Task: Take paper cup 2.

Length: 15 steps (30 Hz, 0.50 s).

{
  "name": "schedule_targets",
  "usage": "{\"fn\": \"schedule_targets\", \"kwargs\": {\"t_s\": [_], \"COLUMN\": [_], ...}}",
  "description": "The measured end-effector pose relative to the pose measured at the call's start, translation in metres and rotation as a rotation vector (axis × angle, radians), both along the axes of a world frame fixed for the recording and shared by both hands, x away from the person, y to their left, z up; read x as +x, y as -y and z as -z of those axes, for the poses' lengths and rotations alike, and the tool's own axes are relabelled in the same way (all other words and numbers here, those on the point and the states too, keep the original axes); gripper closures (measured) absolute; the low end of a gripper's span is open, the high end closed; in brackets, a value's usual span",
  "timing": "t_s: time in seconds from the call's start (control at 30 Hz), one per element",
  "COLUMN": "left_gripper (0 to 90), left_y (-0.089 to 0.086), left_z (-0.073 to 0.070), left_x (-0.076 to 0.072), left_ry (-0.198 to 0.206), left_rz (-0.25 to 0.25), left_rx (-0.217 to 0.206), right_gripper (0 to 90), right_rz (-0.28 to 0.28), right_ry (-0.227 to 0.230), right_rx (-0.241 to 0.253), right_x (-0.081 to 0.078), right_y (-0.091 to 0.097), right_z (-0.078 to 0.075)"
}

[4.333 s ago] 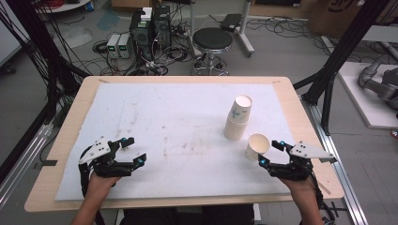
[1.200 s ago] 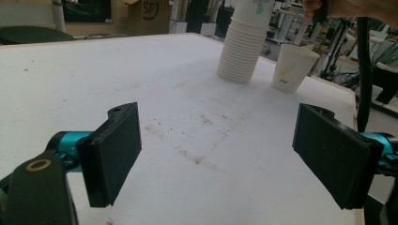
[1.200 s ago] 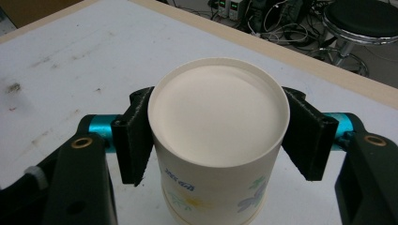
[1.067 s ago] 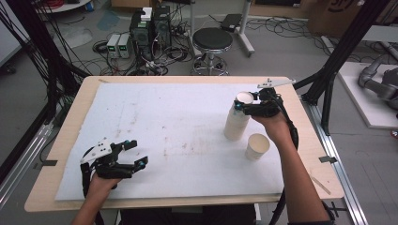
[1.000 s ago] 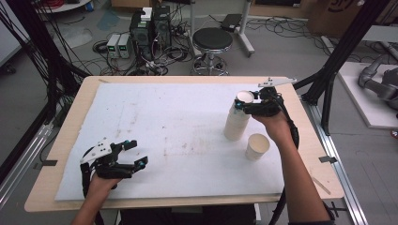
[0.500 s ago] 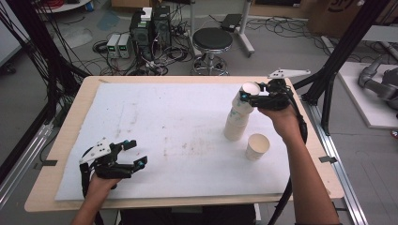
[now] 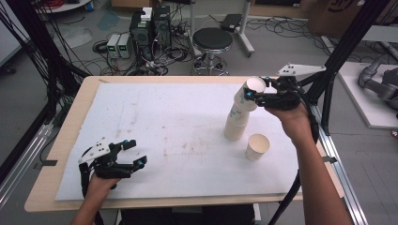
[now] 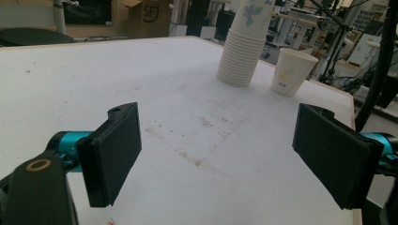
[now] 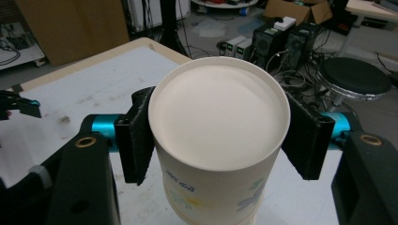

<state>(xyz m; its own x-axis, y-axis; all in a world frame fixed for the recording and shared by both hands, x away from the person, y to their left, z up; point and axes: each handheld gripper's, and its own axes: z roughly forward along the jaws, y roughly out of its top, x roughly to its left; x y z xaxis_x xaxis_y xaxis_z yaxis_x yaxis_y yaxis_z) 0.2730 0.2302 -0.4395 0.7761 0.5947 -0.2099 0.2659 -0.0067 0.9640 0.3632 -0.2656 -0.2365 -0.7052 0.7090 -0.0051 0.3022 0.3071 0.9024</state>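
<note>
Your right gripper has its two black pads clamped on the top paper cup of the cup stack, one pad pressed against each side just under the rim; the jaws have just been closing onto it. In the right gripper view the top cup sits squarely between the pads, its open mouth facing the camera, with the printed wall of the next cup showing right under it (so it is lifted partway, still nested in the one below). The stack stands on the right half of the white mat, towards the far side, and leans a little to the right at its top where you hold it. Your right hand reaches in from the near right, well above the table.

A single paper cup stands upright on the mat just near and right of the stack's foot, apart from it; in the left gripper view the two show side by side, with the stack on the left and the single cup on the right.

Your left gripper rests low over the near left corner of the mat, well apart from the cups. Its jaws stand wide apart with nothing between them, and the stained mat shows through the gap
</note>
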Motion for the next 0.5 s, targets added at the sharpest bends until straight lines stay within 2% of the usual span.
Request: {"fn": "schedule_targets", "kwargs": {"t_s": [0.07, 0.27, 0.5], "left_gripper": [15.8, 15.8, 15.8], "left_y": [0.0, 0.0, 0.0], "left_z": [0.0, 0.0, 0.0], "left_x": [0.0, 0.001, 0.002], "left_ry": [-0.003, 0.002, 0.005], "left_rz": [-0.001, 0.005, 0.004], "left_rx": [-0.002, -0.007, -0.016], "right_gripper": [35.5, 35.7, 35.6], "right_rz": [-0.011, -0.076, -0.149], "right_ry": [0.012, -0.004, -0.027], "right_rx": [-0.001, -0.001, 0.0], "right_x": [-0.005, -0.018, -0.028], "right_y": [-0.001, -0.006, -0.018], "right_z": [-0.002, -0.003, 0.012]}}
